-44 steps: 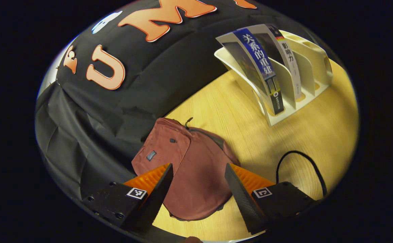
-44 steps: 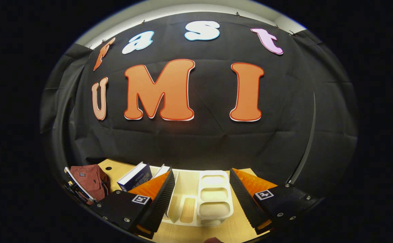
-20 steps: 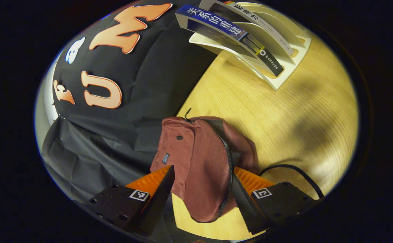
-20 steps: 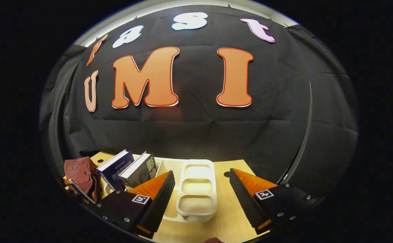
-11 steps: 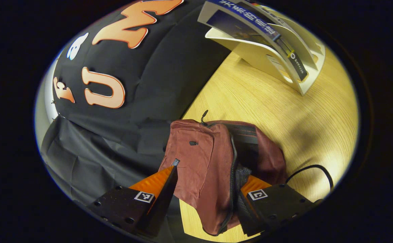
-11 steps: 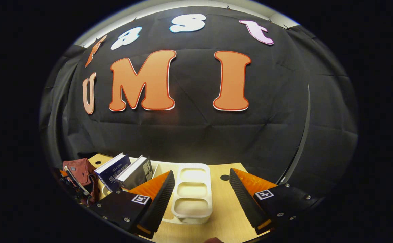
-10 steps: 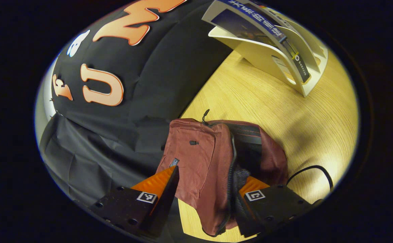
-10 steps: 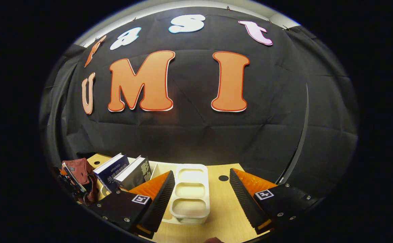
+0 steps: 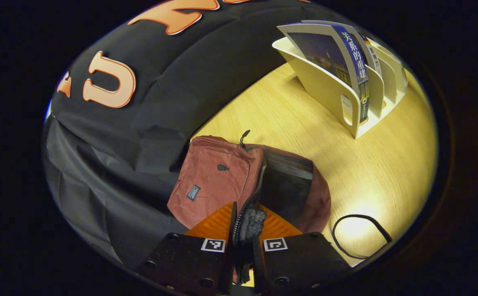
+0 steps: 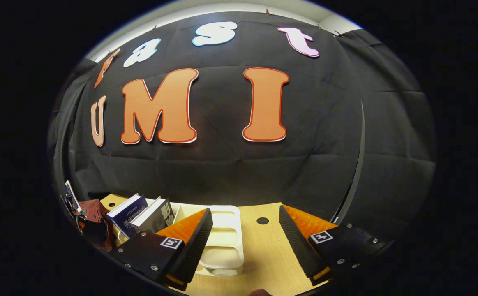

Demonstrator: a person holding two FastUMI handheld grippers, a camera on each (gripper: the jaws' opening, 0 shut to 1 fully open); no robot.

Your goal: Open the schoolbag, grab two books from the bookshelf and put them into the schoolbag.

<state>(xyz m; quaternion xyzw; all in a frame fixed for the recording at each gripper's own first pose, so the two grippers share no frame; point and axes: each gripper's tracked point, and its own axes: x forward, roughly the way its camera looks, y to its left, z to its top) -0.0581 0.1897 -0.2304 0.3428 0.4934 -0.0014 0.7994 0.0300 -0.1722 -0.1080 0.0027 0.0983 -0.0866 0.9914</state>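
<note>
Pinching the zippered mouth edge of the soft maroon fabric schoolbag on the pale wooden table, the left gripper holds it agape for books, while the right gripper waits wide and empty near the white plastic bookshelf.

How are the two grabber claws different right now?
The left gripper is pinched shut on the schoolbag, gripping its zipper edge, while the right gripper is spread wide open with nothing between its fingers. The left gripper is down at the schoolbag; the right gripper hangs over the bookshelf. Both carry small square black-and-white markers.
</note>
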